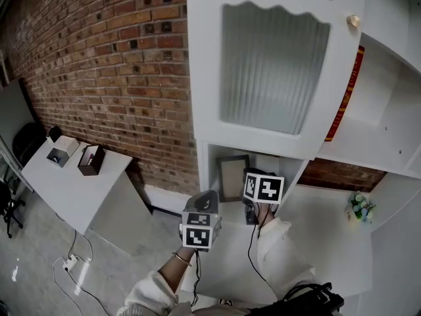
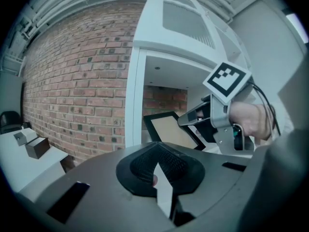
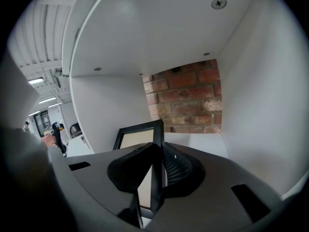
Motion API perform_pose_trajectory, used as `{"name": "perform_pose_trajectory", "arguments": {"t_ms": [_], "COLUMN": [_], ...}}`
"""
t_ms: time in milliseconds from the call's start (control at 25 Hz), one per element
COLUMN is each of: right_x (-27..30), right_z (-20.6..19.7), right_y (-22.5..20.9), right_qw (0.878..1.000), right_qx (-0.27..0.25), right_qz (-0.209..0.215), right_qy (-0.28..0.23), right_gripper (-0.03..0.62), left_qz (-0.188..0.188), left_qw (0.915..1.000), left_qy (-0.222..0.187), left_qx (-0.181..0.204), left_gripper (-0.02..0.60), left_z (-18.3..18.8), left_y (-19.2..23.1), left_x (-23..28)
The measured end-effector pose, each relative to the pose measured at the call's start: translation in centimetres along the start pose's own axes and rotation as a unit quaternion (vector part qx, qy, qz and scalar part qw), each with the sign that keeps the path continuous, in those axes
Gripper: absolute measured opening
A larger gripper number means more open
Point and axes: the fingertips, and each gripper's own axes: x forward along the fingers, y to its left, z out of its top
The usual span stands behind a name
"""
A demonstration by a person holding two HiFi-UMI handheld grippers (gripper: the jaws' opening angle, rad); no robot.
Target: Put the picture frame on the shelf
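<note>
Right gripper view: right gripper (image 3: 157,153) jaws clamped on right edge of black rectangular picture frame with cream panel (image 3: 137,139), upright inside lower compartment of white wooden cabinet (image 3: 251,105). Left gripper view alone shows left gripper (image 2: 155,167) jaws together, empty, frame at 12 o'clock.

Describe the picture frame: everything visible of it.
The picture frame is rectangular, with a thin black border around a blank beige panel. It stands near upright, slightly tilted, in the lower open compartment of the white cabinet, with the brick wall behind it. The right claw is shut on its side edge. Whether its base rests on the shelf is unclear.
</note>
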Motion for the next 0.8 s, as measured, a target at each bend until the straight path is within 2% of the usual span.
{"name": "perform_pose_trajectory", "arguments": {"t_ms": [480, 600, 800], "right_x": [4.1, 4.7, 5.5], "right_z": [-1.2, -1.4, -1.7], "right_y": [-2.0, -1.8, -2.4], "right_qw": [0.999, 0.999, 0.999], "right_qx": [0.016, 0.022, 0.004], "right_qz": [-0.019, -0.012, -0.012], "right_qy": [0.039, 0.043, 0.052], "right_gripper": [0.075, 0.075, 0.075], "left_qz": [0.006, 0.012, 0.015], "left_qw": [0.9998, 0.9997, 0.9996], "left_qy": [0.013, 0.016, 0.013], "left_qx": [-0.011, -0.013, -0.021], "left_gripper": [0.008, 0.008, 0.008], "left_z": [-1.2, -1.3, -1.4], "left_y": [0.1, 0.6, 1.3], "left_x": [2.3, 2.4, 2.6]}}
